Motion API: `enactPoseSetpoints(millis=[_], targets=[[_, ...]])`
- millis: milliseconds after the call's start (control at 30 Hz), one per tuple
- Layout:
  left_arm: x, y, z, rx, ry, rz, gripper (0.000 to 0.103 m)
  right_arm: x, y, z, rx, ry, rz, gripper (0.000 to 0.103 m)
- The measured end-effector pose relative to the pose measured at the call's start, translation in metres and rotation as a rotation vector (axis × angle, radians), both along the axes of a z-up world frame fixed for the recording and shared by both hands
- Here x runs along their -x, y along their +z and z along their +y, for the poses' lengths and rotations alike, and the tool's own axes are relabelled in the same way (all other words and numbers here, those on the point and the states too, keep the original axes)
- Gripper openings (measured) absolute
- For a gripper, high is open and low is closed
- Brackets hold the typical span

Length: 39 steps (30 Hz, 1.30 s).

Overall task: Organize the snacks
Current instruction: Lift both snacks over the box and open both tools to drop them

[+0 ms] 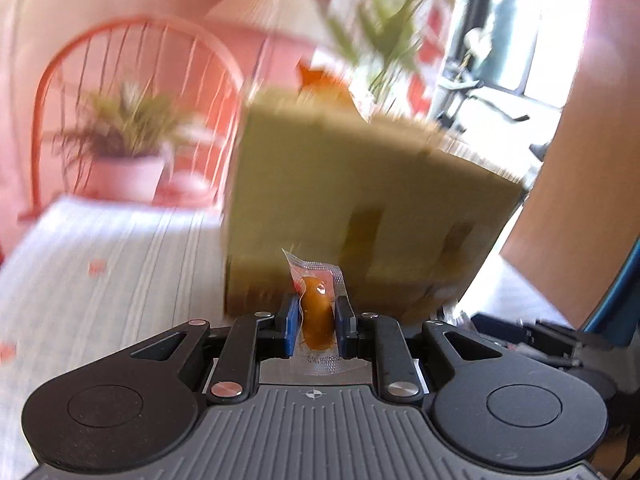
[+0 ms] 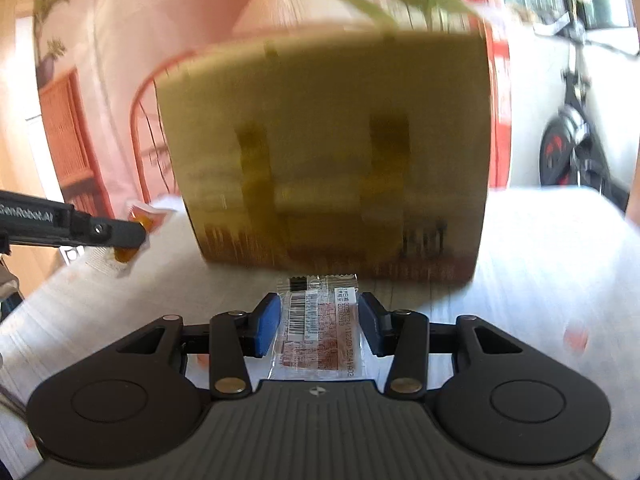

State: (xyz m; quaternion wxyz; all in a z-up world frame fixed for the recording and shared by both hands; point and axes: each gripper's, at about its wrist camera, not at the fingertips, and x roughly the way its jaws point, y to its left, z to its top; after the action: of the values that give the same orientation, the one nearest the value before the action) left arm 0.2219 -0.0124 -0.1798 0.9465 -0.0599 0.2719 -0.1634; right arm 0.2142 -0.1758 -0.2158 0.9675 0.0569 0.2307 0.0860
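Observation:
My left gripper (image 1: 318, 320) is shut on a clear snack packet with an orange-brown piece inside (image 1: 316, 316), held upright in front of a cardboard box (image 1: 360, 200). It also shows at the left of the right wrist view (image 2: 132, 236), beside the box's left corner. My right gripper (image 2: 318, 324) is shut on a flat clear snack packet with a barcode label (image 2: 320, 328), held close in front of the box (image 2: 328, 152). An orange packet (image 1: 324, 88) sticks out of the box top. Both views are motion-blurred.
The box stands on a pale striped tablecloth (image 1: 100, 280). A red chair (image 1: 132, 112) and a potted plant (image 1: 124, 152) are behind the table on the left. A bicycle (image 2: 572, 140) stands at the right.

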Motion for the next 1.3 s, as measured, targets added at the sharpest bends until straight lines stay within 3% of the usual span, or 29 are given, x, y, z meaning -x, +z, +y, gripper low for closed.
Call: enactPoseSetpoints(millis=[233,400,600,867,933,967,1000,1067,1233,1300], targets=[[-0.016,0.067,-0.022,0.036,-0.071,-0.171,0.020,-0.022,0.082,-0.007,0.027,0.035,-0.222,0.046],[-0.049,0.101,-0.043,0.042,-0.118,-0.212,0.021,-0.055,0.123,-0.019,0.030,0.034,-0.294,0.046],[-0.105,0.109,-0.070,-0.003,-0.099,-0.216,0.021,-0.103,0.138,-0.040,0.012,-0.010,-0.272,0.046],[-0.162,0.095,-0.083,-0.040,-0.062,-0.112,0.022,-0.132,0.120,-0.059,0.008,-0.077,-0.150,0.047],[-0.165,0.092,-0.082,-0.039,-0.073,-0.088,0.036,-0.135,0.118,-0.061,0.008,-0.075,-0.125,0.050],[-0.164,0.092,-0.083,-0.052,-0.070,-0.084,0.056,-0.134,0.117,-0.060,0.014,-0.075,-0.119,0.051],[-0.161,0.092,-0.082,-0.070,-0.065,-0.089,0.068,-0.133,0.117,-0.060,0.022,-0.073,-0.119,0.063],[-0.153,0.095,-0.079,-0.100,-0.059,-0.122,0.071,-0.126,0.118,-0.061,0.033,-0.079,-0.139,0.079],[-0.136,0.106,-0.067,-0.112,-0.045,-0.113,0.086,-0.113,0.126,-0.062,0.037,-0.090,-0.142,0.082],[-0.126,0.110,-0.060,-0.112,-0.041,-0.125,0.088,-0.106,0.132,-0.059,0.040,-0.094,-0.150,0.094]])
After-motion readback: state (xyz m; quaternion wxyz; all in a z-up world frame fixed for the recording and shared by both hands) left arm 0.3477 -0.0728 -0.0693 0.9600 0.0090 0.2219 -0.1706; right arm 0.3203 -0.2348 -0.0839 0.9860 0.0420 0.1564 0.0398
